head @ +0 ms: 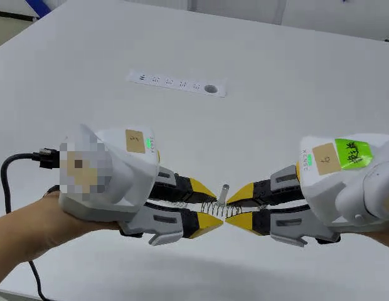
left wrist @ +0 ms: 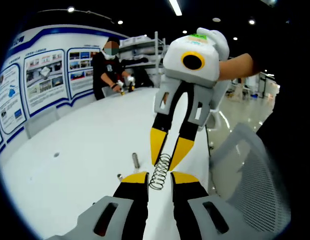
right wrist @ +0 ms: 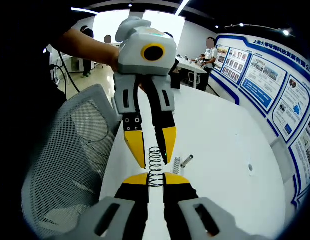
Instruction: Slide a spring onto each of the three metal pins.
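Probably light and quick to kink, the spring (head: 221, 211) suits end-coil holds, left tool (left wrist: 160, 178) and right tool (right wrist: 156, 179) each clamped on one, pin (head: 224, 190) at its 12 o'clock.

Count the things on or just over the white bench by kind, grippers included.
Grippers: 2, left gripper and right gripper
Springs: 2, held spring and short spring
Metal pin: 1
Power strip: 1
Total: 6
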The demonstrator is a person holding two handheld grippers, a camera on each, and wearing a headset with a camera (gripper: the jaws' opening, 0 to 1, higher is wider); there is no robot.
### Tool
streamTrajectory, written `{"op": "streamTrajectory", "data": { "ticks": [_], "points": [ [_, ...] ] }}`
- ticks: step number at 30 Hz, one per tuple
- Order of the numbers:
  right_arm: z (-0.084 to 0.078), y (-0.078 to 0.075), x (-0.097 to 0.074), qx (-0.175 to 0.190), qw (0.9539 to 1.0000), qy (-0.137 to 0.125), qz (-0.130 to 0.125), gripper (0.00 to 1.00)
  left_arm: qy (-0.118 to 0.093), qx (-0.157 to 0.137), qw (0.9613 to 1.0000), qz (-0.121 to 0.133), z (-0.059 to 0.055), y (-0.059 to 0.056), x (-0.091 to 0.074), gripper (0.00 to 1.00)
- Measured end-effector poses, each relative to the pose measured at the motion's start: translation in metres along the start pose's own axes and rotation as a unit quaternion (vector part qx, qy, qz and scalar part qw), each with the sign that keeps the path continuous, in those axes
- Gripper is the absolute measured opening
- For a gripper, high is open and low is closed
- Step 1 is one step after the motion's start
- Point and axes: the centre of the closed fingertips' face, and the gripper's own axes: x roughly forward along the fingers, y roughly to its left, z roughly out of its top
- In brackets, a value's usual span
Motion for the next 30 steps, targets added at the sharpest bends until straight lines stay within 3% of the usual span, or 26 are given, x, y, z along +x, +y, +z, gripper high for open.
{"op": "streamTrajectory", "data": {
  "ticks": [5,7,12,16,20,24,30],
  "points": [
    [0.004,0.005,0.001,-0.012,0.9999,0.004,0.008,0.1,0.019,0.018,0.9997,-0.001,-0.003,-0.002,0.0,0.14],
    [0.004,0.004,0.001,-0.016,0.9998,0.007,0.007,0.1,0.023,0.045,0.9987,0.004,-0.004,-0.002,0.0,0.13],
    [0.005,0.005,0.002,-0.027,0.9996,0.006,0.005,0.11,0.031,0.075,0.9967,0.0,-0.006,-0.004,-0.001,0.1],
    [0.002,0.003,0.003,-0.025,0.9997,0.002,0.003,0.12,0.033,0.085,0.9959,0.0,-0.006,-0.004,-0.001,0.1],
    [-0.011,0.001,0.002,-0.022,0.9996,0.017,0.007,0.15,0.027,0.084,0.9961,-0.004,-0.003,-0.004,-0.002,0.1],
    [-0.004,-0.001,-0.001,0.027,0.9993,-0.023,0.009,0.11,0.028,0.085,0.9959,-0.006,-0.002,-0.002,-0.002,0.1],
    [-0.002,-0.001,-0.005,0.039,0.9981,-0.044,0.02,0.11,0.03,0.088,0.9956,-0.009,-0.003,-0.002,-0.001,0.1]
  ]
}}
